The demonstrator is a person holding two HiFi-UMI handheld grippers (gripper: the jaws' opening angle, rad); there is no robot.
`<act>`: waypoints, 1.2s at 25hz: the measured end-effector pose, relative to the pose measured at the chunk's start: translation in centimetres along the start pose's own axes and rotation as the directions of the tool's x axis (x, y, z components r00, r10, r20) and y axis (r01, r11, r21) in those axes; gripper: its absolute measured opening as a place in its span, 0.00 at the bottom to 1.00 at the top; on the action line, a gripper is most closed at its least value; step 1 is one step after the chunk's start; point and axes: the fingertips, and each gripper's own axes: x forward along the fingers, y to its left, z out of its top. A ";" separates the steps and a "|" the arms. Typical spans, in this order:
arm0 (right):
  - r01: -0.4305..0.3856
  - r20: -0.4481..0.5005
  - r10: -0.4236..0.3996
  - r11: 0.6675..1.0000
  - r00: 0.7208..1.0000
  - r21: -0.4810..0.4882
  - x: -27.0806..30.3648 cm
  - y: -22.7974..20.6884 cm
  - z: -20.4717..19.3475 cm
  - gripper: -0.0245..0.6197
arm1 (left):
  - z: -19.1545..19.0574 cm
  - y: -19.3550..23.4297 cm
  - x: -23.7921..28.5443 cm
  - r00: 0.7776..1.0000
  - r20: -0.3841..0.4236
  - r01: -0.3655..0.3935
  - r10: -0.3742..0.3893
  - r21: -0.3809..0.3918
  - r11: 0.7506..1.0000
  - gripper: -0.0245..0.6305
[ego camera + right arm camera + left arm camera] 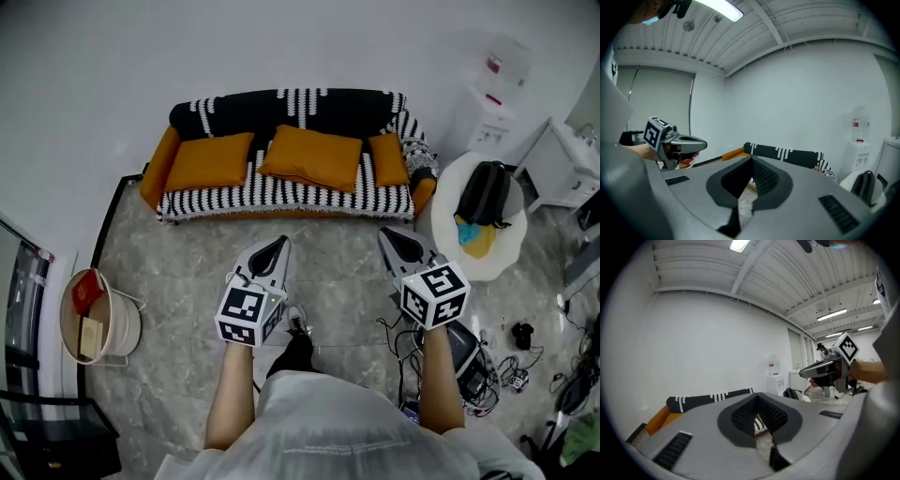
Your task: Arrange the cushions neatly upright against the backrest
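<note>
Jaws of left gripper and right gripper sit closed, empty; we must open them near the orange fabric cushions.

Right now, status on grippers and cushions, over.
Left gripper and right gripper shut, empty, short of sofa. Left cushion, right cushion on seat; middle cushion skewed. Only floor between.

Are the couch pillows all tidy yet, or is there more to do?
Done: nothing obvious; the middle cushion looks crooked between the left cushion and right cushion on the sofa. In hand: nothing; left gripper and right gripper are shut, empty, above the floor. Left: stand all three straight against the backrest.
</note>
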 end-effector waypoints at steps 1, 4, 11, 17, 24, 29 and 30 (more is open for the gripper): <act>0.014 -0.004 -0.014 1.000 1.000 0.003 1.2 -0.8 0.3 0.03 | 0.0 1.1 1.0 1.000 0.000 0.001 -0.001 -0.005 1.000 0.04; 0.041 0.001 -0.041 0.999 0.999 0.023 4.8 -2.7 1.4 0.03 | -0.1 4.3 4.2 1.000 -0.025 -0.001 0.002 0.024 1.000 0.04; 0.060 -0.011 -0.059 0.996 0.998 0.059 13.1 -5.4 3.6 0.03 | -0.2 11.6 10.5 0.999 -0.040 0.024 -0.024 0.004 1.000 0.04; 0.083 -0.037 -0.081 0.995 0.996 0.047 19.5 -7.1 4.5 0.03 | -1.0 17.7 15.1 0.998 -0.060 0.029 -0.031 -0.021 0.999 0.04; 0.092 -0.065 -0.089 0.994 0.994 0.051 25.9 -8.3 5.3 0.03 | -1.9 23.5 19.3 0.995 -0.097 0.031 -0.033 -0.020 0.999 0.04; 0.148 -0.102 -0.140 0.986 0.985 0.075 29.4 -10.9 4.8 0.03 | -2.8 26.7 22.4 0.991 -0.131 0.033 -0.036 -0.024 0.999 0.04; 0.169 -0.127 -0.160 0.984 0.979 0.063 30.0 -11.7 4.4 0.03 | -3.3 27.3 23.1 0.990 -0.140 0.029 -0.032 -0.026 0.999 0.04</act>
